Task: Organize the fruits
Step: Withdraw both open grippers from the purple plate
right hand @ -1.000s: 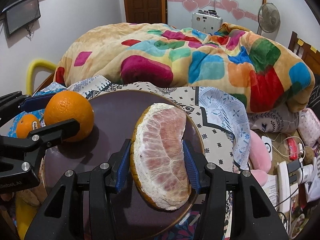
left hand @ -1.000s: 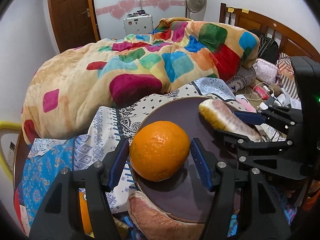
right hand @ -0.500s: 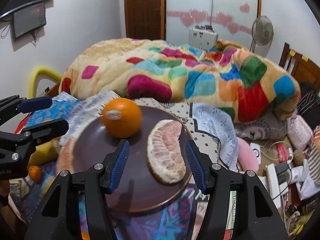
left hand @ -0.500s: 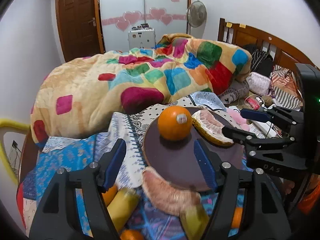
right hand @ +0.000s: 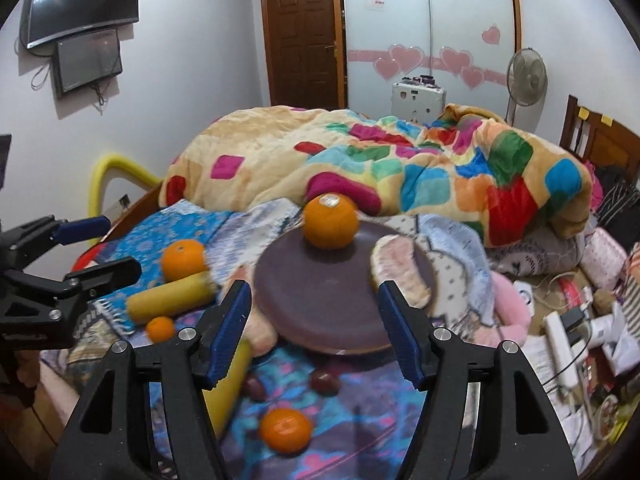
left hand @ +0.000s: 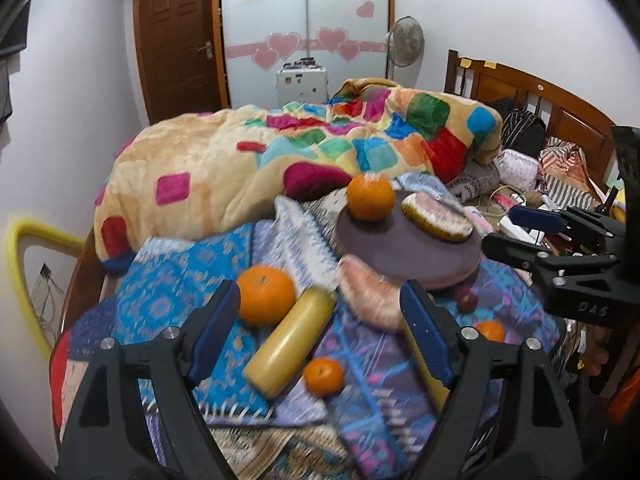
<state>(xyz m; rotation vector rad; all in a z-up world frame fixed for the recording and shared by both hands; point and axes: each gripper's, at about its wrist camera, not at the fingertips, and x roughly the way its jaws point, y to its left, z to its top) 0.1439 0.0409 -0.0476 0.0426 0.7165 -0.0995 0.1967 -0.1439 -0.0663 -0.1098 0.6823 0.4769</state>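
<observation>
Orange (right hand: 330, 222) and peeled pomelo wedge (right hand: 401, 275) rest on the brown plate (right hand: 320, 304); a second orange (right hand: 184, 260), banana (right hand: 170, 300) and small tangerines lie beside the plate.

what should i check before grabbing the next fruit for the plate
1. Left gripper empty, jaws apart: ok.
2. Right gripper empty, jaws apart: ok.
3. Plate has bare room: ok, it holds only the large orange and a pomelo wedge.
4. Fruit left on the cloth: not ok, an orange, a small mandarin, another pomelo wedge and yellow fruit lie off the plate.
5. Wedge on plate steady: cannot tell, it sits at the rim.
6. View sharp enough to aim: not ok, the near fruit is blurred.
</observation>
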